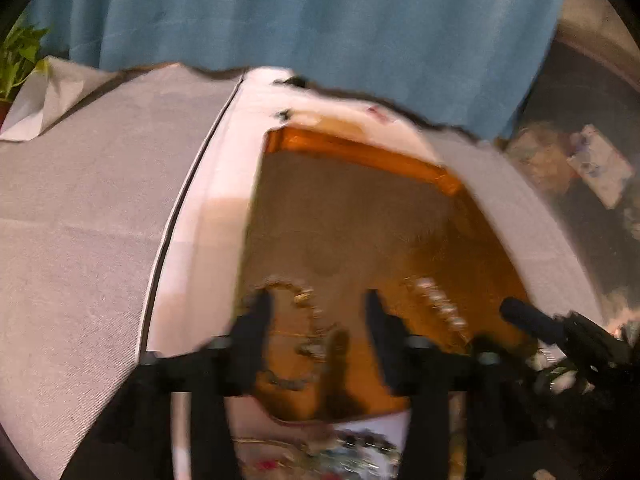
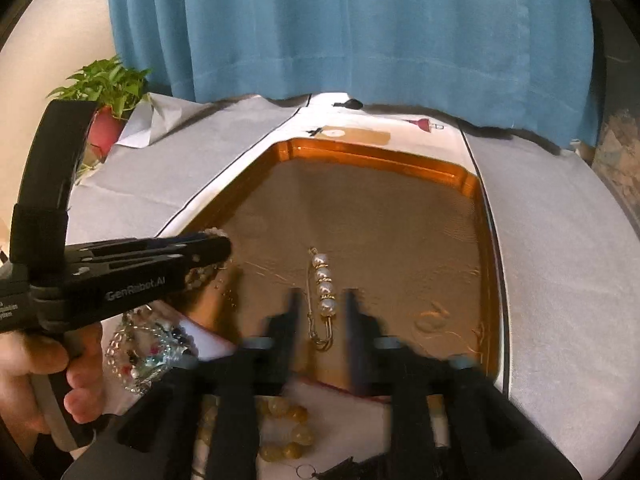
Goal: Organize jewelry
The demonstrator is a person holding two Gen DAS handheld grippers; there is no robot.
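Note:
An orange tray with a brown lining sits on a white cloth. A pearl brooch pin lies in it, between the open fingers of my right gripper, which hovers over the tray's near edge. My left gripper is open above a gold chain bracelet at the tray's near left; in the right wrist view its fingers reach in from the left over beaded jewelry. The pearl pin also shows in the left wrist view. The left wrist view is blurred.
A heap of mixed bead jewelry and a yellow bead bracelet lie on the cloth before the tray. A potted plant stands at the back left. A blue curtain hangs behind the table.

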